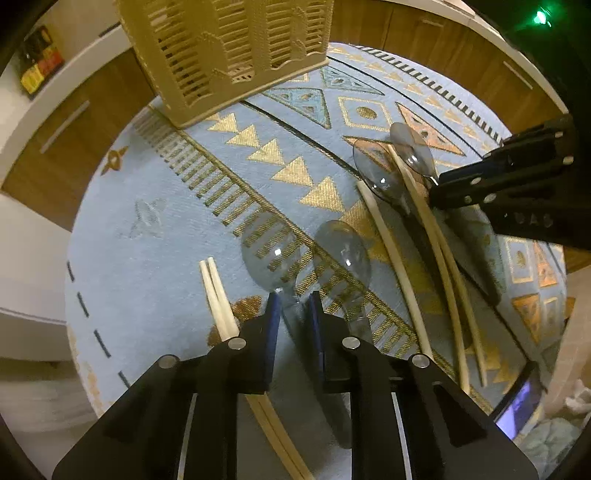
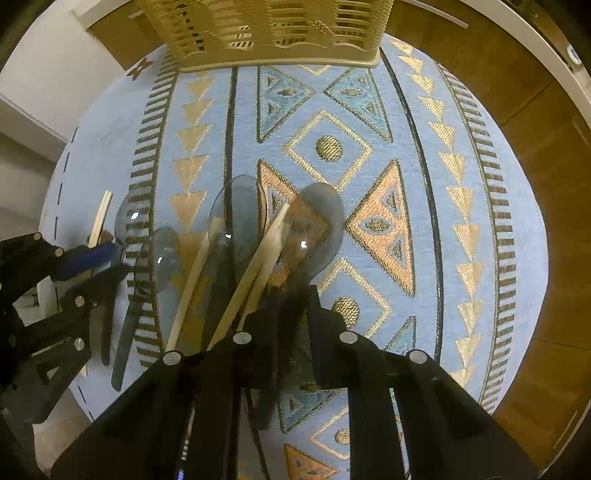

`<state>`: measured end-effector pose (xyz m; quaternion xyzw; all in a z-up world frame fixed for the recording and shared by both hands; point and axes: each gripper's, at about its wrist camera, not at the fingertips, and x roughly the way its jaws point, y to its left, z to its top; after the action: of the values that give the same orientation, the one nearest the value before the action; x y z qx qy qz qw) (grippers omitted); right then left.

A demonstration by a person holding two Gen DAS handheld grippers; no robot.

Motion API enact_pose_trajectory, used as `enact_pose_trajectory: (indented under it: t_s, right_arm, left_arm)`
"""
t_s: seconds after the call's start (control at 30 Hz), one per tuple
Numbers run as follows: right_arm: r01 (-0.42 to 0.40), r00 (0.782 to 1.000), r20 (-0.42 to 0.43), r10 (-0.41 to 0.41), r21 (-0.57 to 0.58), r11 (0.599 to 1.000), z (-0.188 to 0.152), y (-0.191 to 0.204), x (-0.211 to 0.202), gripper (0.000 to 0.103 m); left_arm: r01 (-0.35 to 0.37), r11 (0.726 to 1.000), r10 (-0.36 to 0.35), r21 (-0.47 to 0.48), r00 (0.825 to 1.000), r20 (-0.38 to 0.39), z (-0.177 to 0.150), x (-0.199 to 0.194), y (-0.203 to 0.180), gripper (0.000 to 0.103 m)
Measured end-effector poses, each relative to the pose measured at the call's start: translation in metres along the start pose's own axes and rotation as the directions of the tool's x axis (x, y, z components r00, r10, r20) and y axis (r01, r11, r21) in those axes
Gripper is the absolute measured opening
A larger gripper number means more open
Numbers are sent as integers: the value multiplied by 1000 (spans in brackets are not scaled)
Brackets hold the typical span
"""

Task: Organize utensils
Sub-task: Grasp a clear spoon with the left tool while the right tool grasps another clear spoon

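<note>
**Visitor:** While both claws point down at the table, where are the utensils?

**Onlooker:** Low in the left wrist view, a clear grey plastic spoon (image 1: 264,254) lies on the cloth with its neck between the blue pads of the left gripper (image 1: 292,306). Those jaws stand nearly shut on that neck. A second clear spoon (image 1: 341,251) lies just right of it, and a pair of pale chopsticks (image 1: 218,295) just left, running under the claw.

**Visitor:** And the right one?

**Onlooker:** In the right wrist view the right gripper (image 2: 295,295), low in the middle, is closed down on the dark handle of a grey spoon (image 2: 317,225). Another grey spoon (image 2: 236,218) sits beside it on the left, with loose cream chopsticks (image 2: 258,258) lying across and between the two. Whether the pads also pinch a chopstick I cannot tell.

**Visitor:** Where is the holder?

**Onlooker:** A beige slotted utensil basket (image 2: 266,33) stands upright at the top edge of both views, well apart from both heaps.

**Visitor:** What is underneath?

**Onlooker:** A round table with a light blue tablecloth (image 2: 424,221), woven with gold triangles, diamonds and orange shapes. Around it you see wooden cabinet fronts (image 2: 535,147) on the right, and a phone screen (image 1: 521,406) glows at the lower right of the left wrist view.
</note>
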<state>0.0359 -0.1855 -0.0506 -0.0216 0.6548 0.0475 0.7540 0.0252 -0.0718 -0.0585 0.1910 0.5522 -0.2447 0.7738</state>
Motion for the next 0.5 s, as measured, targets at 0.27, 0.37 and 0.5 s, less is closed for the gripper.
enact_pose_trajectory:
  t_s: [0.27,0.37,0.5]
  right_arm:
    - [-25,1000,16,26,-28,999,-13,-8,-4,10]
    - [-40,998,44,41,-27,999,-21,-16,-9,10]
    - [-91,992,83,92,-14,996,-29,-29,-17,10]
  left_arm:
    - [28,998,-26,-52,999,43,-7,-6,-1,10]
    - [77,992,-71,-96,995,66,-10,-6,4,10]
    - [125,983,-108,-137,986,124,-14,-15,10,10]
